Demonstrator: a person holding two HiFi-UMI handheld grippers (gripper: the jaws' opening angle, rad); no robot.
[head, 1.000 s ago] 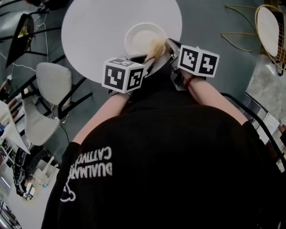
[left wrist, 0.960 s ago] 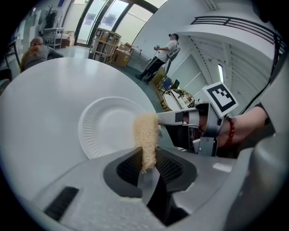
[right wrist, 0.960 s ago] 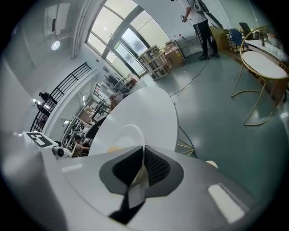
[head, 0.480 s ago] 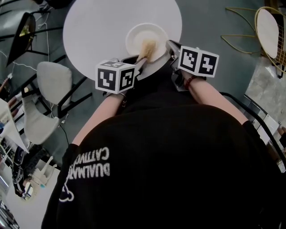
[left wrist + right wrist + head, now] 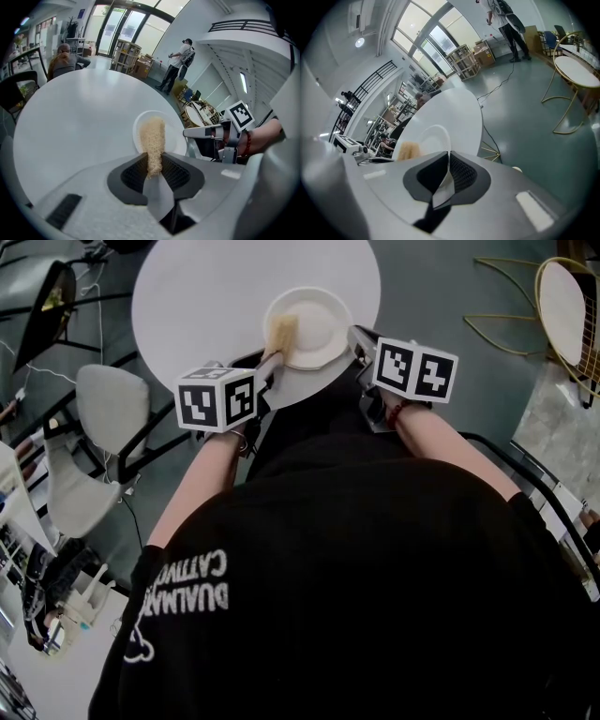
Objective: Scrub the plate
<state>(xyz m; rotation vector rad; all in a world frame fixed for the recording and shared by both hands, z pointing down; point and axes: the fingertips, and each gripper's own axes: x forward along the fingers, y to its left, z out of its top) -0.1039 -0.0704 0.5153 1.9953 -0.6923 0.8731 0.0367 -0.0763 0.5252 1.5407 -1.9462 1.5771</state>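
A small white plate [image 5: 317, 326] sits on a round white table [image 5: 206, 296], close to the edge nearest the person. A tan, fibrous scrub pad [image 5: 280, 334] lies on the plate's left half, with its far end reaching towards the far rim. The left gripper [image 5: 154, 165] has its jaws closed tight on the near end of the pad, which sticks out ahead of them like a short brush. The right gripper [image 5: 447, 161] is at the plate's right side, its jaws nearly together and pinching the thin rim to steady the plate. Scrubbing appears to be under way, with the pad working the left part of the dish. The next stroke likely calls for dragging the pad back across the centre with steady downward pressure while the right grip stops the plate sliding or tipping. Both grippers angle down and forward from bare forearms, each carrying a marker cube [image 5: 217, 397]. The right wrist wears a red bracelet [image 5: 397, 411]. A grey chair [image 5: 111, 411] stands to the left of the table.
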